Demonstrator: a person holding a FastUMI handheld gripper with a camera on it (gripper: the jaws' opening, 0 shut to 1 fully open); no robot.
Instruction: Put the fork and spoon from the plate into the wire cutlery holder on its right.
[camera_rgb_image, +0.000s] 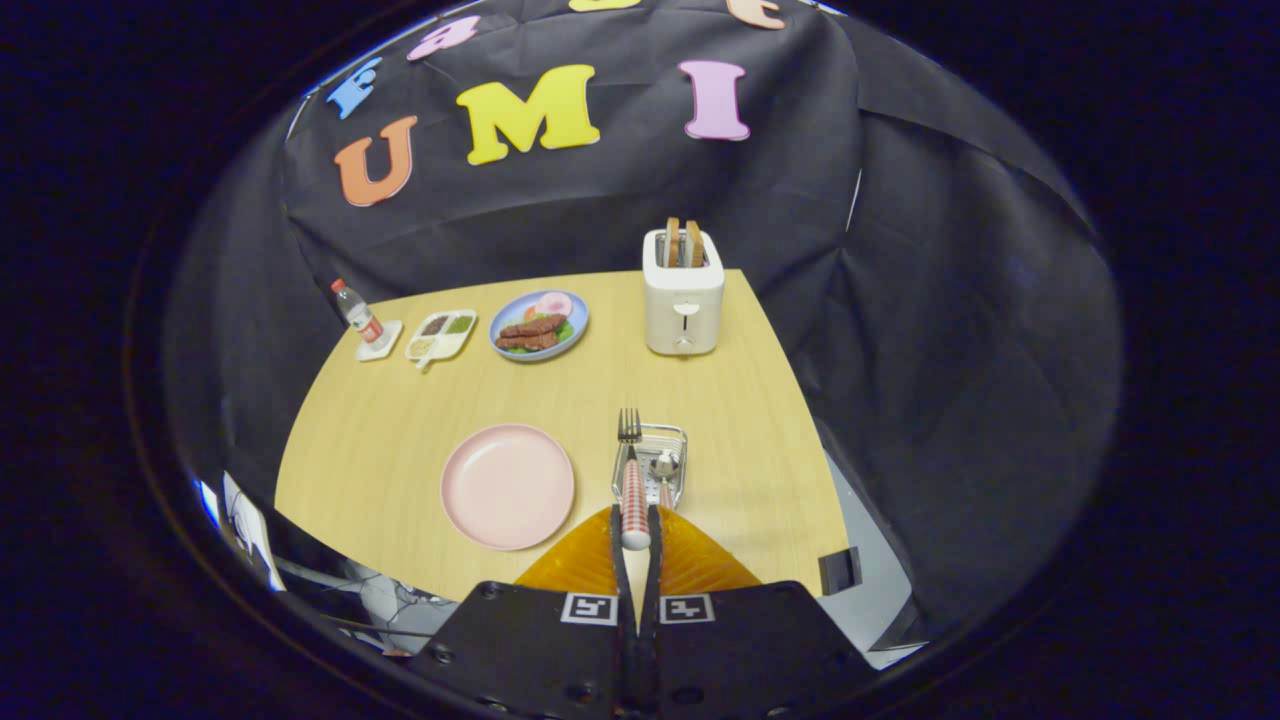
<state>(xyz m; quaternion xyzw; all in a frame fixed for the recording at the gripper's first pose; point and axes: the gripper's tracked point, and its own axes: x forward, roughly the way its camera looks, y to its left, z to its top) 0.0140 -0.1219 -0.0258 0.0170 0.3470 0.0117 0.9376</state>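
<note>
My gripper (636, 540) is clamped nearly closed on the red-and-white checked handle of the metal fork (630, 470), both fingers pressing on it, tines pointing away from me over the square wire cutlery holder (651, 462) on the pale wooden table (400, 420). The metal spoon (664, 468) with a matching handle already sits in that holder, just beside the fork. The round pink plate (508, 486) to the holder's left lies bare. To finish well, I judge I should tip the fork so the handle or tines drop cleanly inside the wire rim, keep clear of the spoon, and let go only once the fork is low enough not to bounce out. I am holding the gripper high above the near table edge, angled downward, fingers aimed at the holder
</note>
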